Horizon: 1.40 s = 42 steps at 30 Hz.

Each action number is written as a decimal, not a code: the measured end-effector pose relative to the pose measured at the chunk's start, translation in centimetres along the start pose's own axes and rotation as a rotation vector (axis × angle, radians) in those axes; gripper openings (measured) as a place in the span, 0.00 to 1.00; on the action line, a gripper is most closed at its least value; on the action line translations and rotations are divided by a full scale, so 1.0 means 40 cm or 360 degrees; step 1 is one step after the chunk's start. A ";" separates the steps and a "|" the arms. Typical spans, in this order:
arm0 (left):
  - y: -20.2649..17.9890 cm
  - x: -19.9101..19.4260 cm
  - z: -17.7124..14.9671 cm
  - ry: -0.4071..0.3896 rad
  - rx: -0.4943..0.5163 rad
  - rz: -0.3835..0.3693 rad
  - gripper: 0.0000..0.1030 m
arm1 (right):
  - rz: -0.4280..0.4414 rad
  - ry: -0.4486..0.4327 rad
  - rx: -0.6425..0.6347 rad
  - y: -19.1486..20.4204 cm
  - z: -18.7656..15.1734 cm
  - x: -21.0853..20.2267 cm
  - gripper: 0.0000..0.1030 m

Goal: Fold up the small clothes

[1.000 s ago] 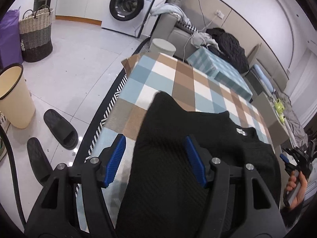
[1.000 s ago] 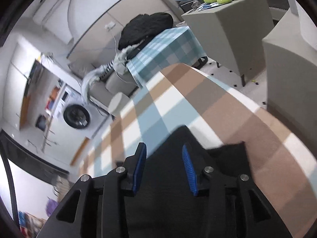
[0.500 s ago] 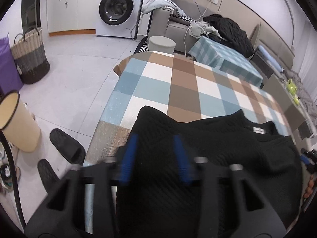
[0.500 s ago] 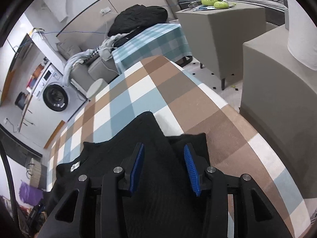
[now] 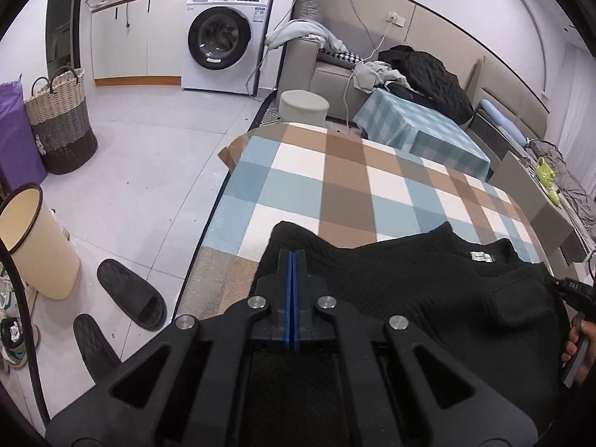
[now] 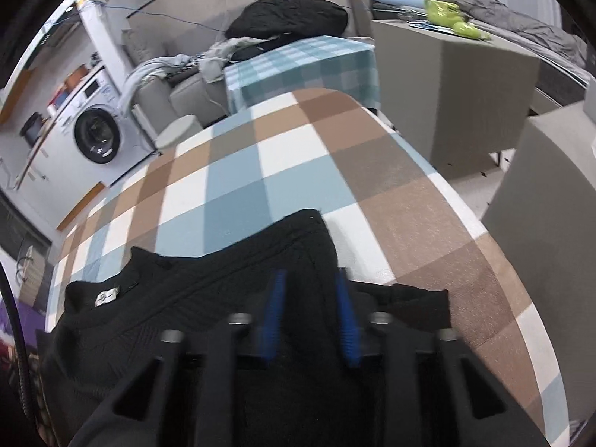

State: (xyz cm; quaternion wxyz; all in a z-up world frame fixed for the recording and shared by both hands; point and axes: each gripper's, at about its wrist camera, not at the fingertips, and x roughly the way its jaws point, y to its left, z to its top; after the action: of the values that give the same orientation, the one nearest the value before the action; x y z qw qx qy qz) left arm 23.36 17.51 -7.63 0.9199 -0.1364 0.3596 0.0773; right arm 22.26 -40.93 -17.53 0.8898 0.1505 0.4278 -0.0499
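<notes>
The black ribbed knit garment [image 5: 417,290] lies spread on the counter with the blue, brown and white checked cloth [image 5: 335,186], at its near edge, its long axis running side to side across both views, the neckline turned towards the far end of the counter.

At the garment's left end sits the left tool [image 5: 291,257]. Its blue pads are pressed flat together with no gap showing, and they stand over the left shoulder corner of the knit; whether any fabric is caught between them cannot be told from this view. That corner lies straight ahead of the tool, so the left hand is the nearer one for it.

Towards the middle, a small white neck label [image 5: 481,256] is sewn inside the collar; its print is too small to read.

At the right end, the right tool [image 6: 309,290] is blurred, its blue pads closing with a gap between them and a ridge of black knit in that gap. The right shoulder corner lies just ahead of it. In my judgement the fold turns on carrying both ends along the short axis.

The white front-loading washing machine [image 5: 223,37] carries a badge and a sticker, neither legible.
</notes>
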 end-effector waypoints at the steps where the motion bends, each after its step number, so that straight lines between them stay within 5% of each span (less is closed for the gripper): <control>1: 0.003 0.001 -0.001 0.0006 -0.0006 -0.0001 0.00 | 0.0018 -0.0026 0.0004 -0.001 -0.001 -0.008 0.07; 7: 0.011 0.002 -0.012 0.0037 -0.0019 0.0002 0.00 | 0.0280 -0.0424 0.0144 -0.059 -0.004 -0.131 0.05; 11: 0.015 0.004 -0.018 0.0062 -0.0041 0.0000 0.00 | 0.0243 -0.0289 0.0323 -0.096 0.007 -0.093 0.05; 15: 0.027 -0.002 -0.028 0.0123 -0.0082 -0.0021 0.00 | 0.0129 -0.0168 0.0364 -0.097 0.003 -0.063 0.32; 17: 0.039 -0.007 -0.041 0.0171 -0.0121 -0.0036 0.05 | 0.0159 -0.0161 0.0407 -0.103 -0.008 -0.075 0.42; 24: 0.043 -0.089 -0.130 0.0234 -0.0121 -0.0012 0.53 | 0.0218 -0.0015 0.0086 -0.047 -0.105 -0.149 0.43; 28: 0.024 -0.165 -0.206 0.0243 -0.0054 -0.0026 0.62 | 0.0209 0.0015 -0.0188 -0.026 -0.198 -0.199 0.47; 34: 0.022 -0.257 -0.319 0.0262 -0.0023 0.0007 0.63 | -0.0042 0.0055 -0.0309 -0.092 -0.301 -0.226 0.47; 39: 0.034 -0.308 -0.380 0.0278 -0.0028 0.0012 0.63 | 0.0043 0.0015 -0.0271 -0.140 -0.311 -0.267 0.46; 41: 0.036 -0.322 -0.396 0.0281 -0.0032 0.0010 0.63 | 0.0140 0.0016 -0.0198 -0.162 -0.317 -0.269 0.36; 42: 0.037 -0.326 -0.400 0.0283 -0.0038 0.0010 0.63 | 0.0162 0.0036 -0.0168 -0.170 -0.316 -0.260 0.22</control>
State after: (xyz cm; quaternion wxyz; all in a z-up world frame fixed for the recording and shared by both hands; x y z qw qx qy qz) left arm 3.24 13.42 -10.29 0.8824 -0.1524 0.4392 0.0720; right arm 4.79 -43.85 -18.42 0.8931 0.1255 0.4316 0.0195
